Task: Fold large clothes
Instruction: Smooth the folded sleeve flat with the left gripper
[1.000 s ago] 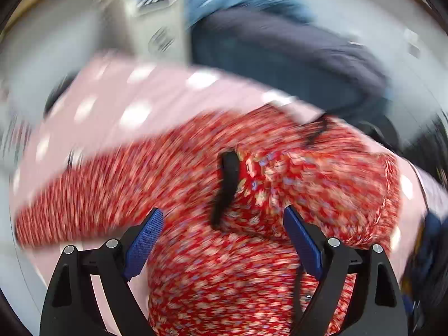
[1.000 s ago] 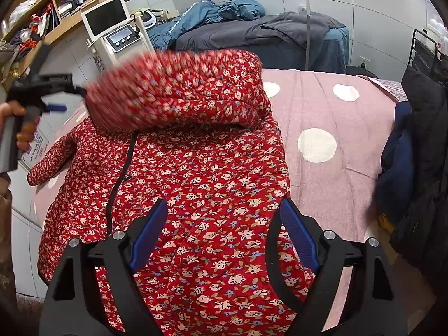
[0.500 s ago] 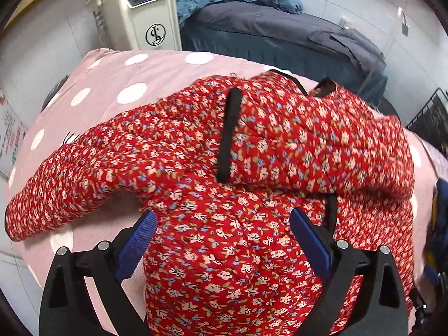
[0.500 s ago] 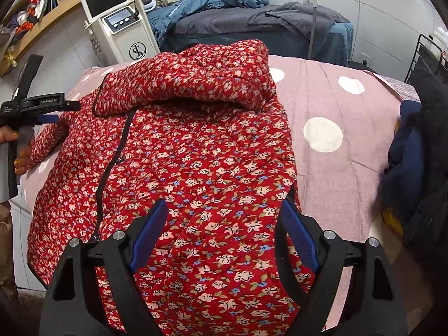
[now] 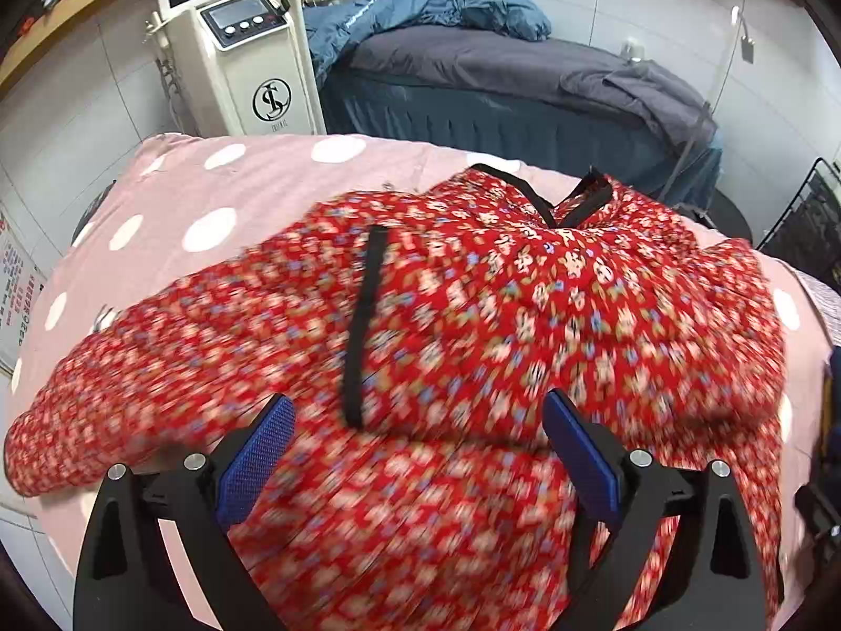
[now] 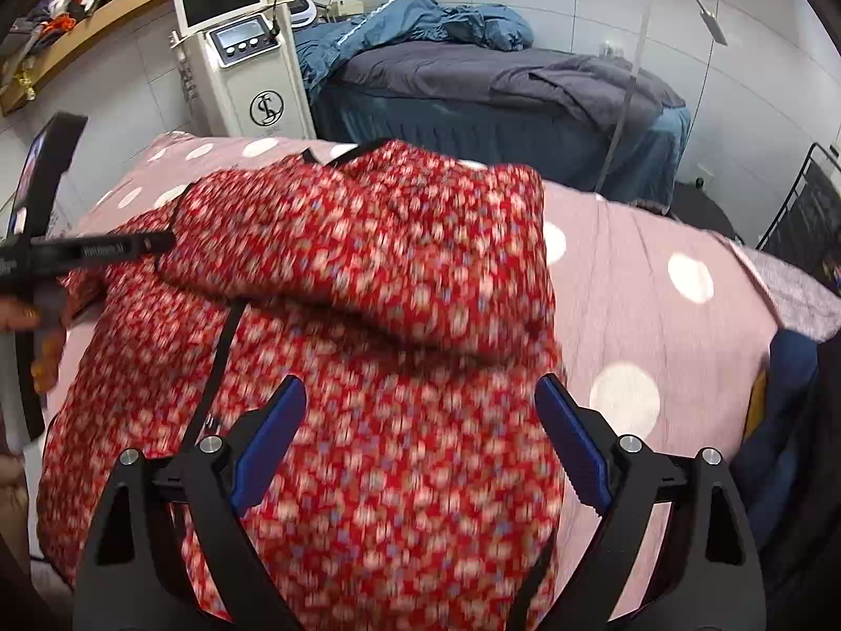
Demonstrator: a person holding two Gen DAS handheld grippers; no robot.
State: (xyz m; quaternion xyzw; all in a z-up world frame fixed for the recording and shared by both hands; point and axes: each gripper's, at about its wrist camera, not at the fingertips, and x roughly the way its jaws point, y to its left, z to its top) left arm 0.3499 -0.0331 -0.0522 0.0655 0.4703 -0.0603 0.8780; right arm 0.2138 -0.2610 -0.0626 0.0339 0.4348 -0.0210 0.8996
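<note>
Red floral quilted jacket [image 5: 473, 347] lies spread on the pink polka-dot bed [image 5: 221, 194], collar toward the far edge. 1 sleeve looks folded across the chest; the other trails off to the left of the body.

Left gripper [image 5: 415, 452]: jaws wide apart, nothing between them, hovering above the jacket's lower front. Right gripper [image 6: 420, 447]: jaws likewise apart and empty, over the hem area.

Step in hand, as judged: between folds, 1 sleeve in, both tools free. Next move likely calls for closing on the trailing sleeve [image 5: 121, 384] or the hem and carrying it over the body; padded fabric may spring back.

Views differ: the right wrist view shows the left gripper [image 6: 89, 252] from the side near the jacket's shoulder, plus bare bed to the right. The left wrist view alone shows the trailing sleeve in full. Both are motion-blurred.
</note>
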